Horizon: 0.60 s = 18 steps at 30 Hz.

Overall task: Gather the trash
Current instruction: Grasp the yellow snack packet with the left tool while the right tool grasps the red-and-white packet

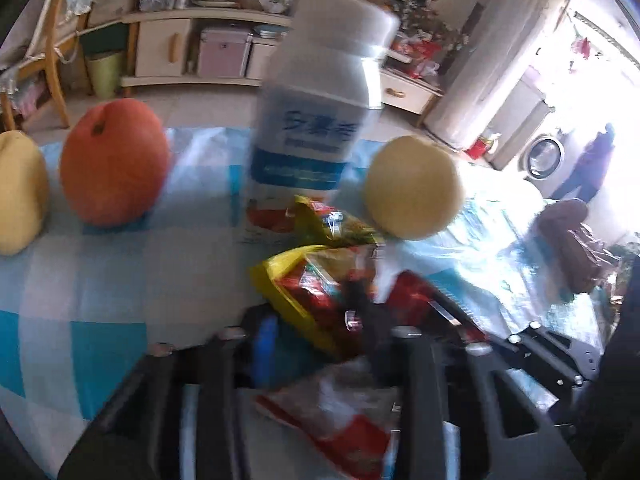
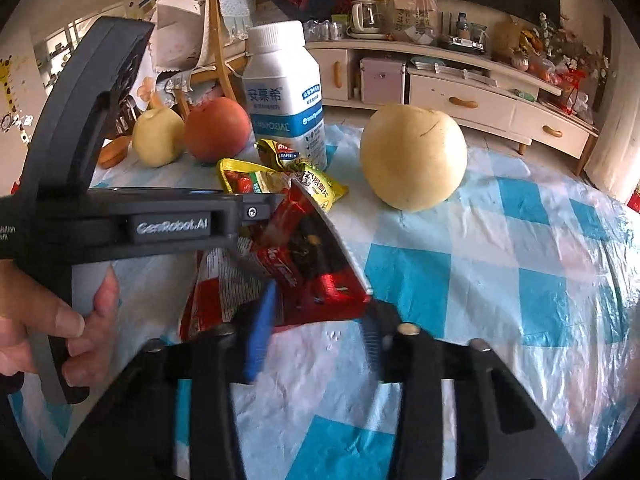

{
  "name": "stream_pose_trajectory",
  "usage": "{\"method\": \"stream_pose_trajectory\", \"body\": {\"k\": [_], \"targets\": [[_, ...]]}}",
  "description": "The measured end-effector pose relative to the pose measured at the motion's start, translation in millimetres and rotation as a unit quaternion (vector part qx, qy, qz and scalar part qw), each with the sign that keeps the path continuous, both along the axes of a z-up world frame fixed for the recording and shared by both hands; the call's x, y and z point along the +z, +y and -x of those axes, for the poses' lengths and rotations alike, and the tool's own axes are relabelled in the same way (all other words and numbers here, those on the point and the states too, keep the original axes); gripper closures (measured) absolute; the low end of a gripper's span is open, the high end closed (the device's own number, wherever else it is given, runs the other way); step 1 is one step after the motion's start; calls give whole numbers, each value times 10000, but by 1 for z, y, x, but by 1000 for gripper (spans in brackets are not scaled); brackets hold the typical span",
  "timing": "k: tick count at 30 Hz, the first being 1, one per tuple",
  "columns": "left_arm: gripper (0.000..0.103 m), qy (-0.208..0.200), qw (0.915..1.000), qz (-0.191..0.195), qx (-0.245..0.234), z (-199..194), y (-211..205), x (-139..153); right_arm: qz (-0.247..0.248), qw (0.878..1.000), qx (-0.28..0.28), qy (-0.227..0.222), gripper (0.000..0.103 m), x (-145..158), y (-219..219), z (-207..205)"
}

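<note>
Now your left tongs (image 2: 276, 216) reach in from the left and pinch the red wrapper (image 2: 312, 264), lifting it off the counter (image 2: 500, 264), likely to carry it clear. Its long axis tilts up and away toward the yellow wrappers (image 2: 280, 178). Your right tongs (image 2: 316, 332) sit partly parted at the wrapper's near edge, gripping nothing that I can see. Beyond stand the milk bottle (image 2: 284, 96), the peach (image 2: 218, 128) and the pale pear (image 2: 414, 156).

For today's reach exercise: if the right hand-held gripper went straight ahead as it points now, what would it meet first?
Most likely the red wrapper, lying right at the tips of the right hand-held gripper. Behind it come the yellow wrapper and the bottle; depth is uncertain.
</note>
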State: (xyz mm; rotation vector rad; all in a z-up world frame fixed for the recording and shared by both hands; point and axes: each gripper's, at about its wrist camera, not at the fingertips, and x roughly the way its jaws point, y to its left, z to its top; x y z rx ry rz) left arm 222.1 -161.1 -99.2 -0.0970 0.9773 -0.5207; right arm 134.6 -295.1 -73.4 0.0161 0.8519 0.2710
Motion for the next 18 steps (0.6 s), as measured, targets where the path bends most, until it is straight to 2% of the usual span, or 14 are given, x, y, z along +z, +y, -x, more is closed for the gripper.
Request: {"method": "stream_pose_trajectory", "body": {"k": [6, 14, 18], "targets": [[78, 50, 9998, 200, 51, 3, 6, 2, -153, 9998, -18, -110, 75, 4, -4, 3], [85, -255, 9995, 10, 162, 15, 13, 10, -414, 9989, 124, -157, 81, 11, -1, 3], [86, -303, 9993, 9, 234, 22, 21, 16, -594, 9977, 233, -247, 86, 20, 2, 10]]}}
